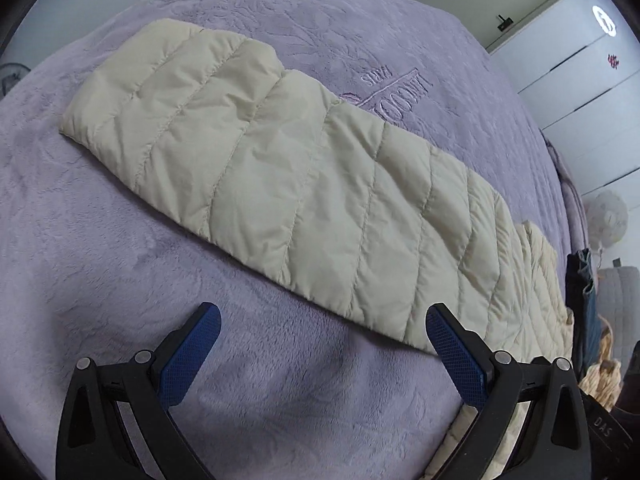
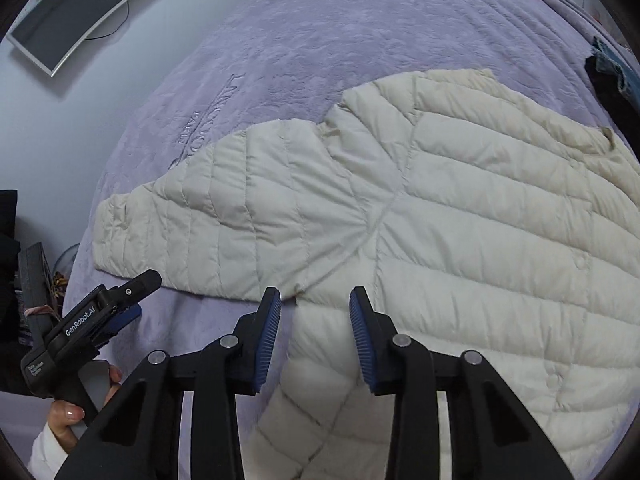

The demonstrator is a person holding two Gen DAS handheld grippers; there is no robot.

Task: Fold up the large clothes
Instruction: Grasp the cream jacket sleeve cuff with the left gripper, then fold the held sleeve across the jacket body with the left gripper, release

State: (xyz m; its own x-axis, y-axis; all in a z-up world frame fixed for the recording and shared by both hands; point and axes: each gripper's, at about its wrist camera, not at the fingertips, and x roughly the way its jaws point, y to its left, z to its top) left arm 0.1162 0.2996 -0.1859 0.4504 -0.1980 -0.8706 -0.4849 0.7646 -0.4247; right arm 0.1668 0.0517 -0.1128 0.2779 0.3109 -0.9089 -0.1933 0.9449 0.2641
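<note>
Only right wrist view shows jacket (image 2: 460, 216) body.

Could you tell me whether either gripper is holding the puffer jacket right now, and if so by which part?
Nothing is held. The left gripper is open beside the sleeve; the right gripper hovers over the cream puffer jacket, gripping nothing.

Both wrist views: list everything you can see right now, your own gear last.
Puffer jacket: one, cream, flat on the bed, sleeve stretched out.
Bedspread: one, lilac, under the jacket.
Monitor: one, dark screen, on the wall.
Cabinets: white, beside the bed.
Fan: one, white, past the bed's edge.
Left gripper: black, blue pads, open by the sleeve's edge.
Right gripper: open above the jacket's underarm.
Hand: one, on the left gripper's handle.
</note>
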